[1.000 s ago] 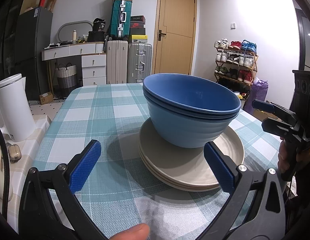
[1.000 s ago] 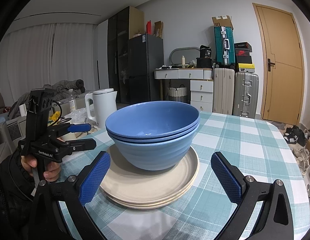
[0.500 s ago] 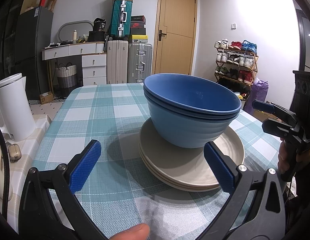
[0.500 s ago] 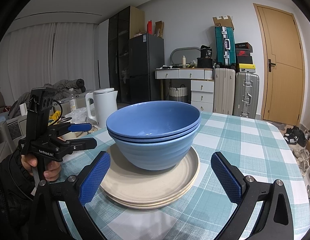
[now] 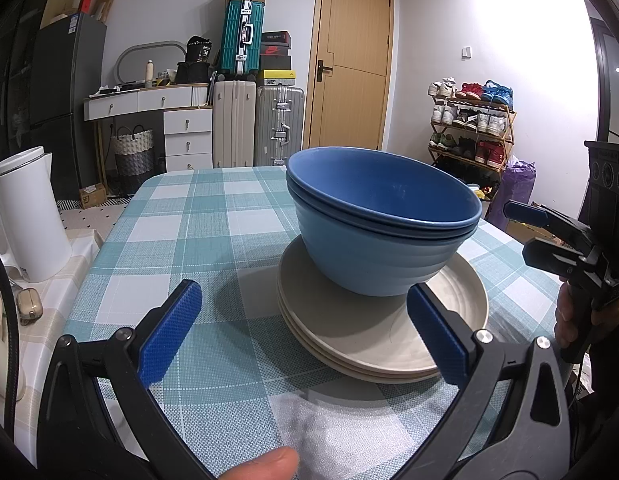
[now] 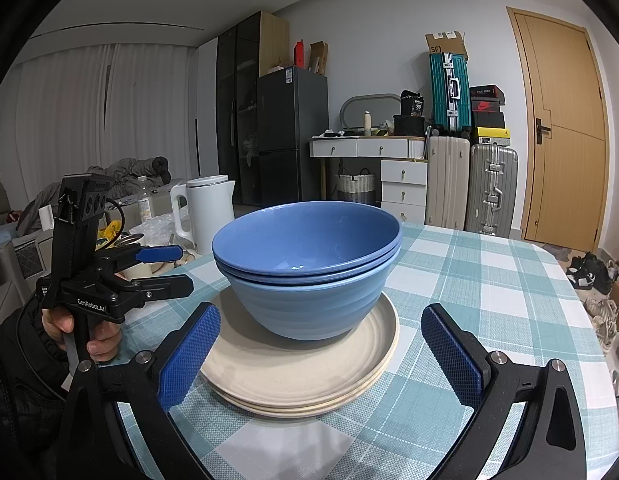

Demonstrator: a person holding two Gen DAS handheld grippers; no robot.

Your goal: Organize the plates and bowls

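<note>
Blue bowls [image 5: 383,236] nested, mouths up, on stacked cream plates [image 6: 301,364] lying flat mid-tabletop [image 5: 181,236] | left gripper [image 5: 305,332] jaws wide, empty | right gripper [image 6: 329,356] jaws wide, empty

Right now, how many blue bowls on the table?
2 visible: the top bowl nested inside the lower bowl, which sits on the stacked beige plates. By the rims, only two; a third hidden between them can't be ruled out.
</note>
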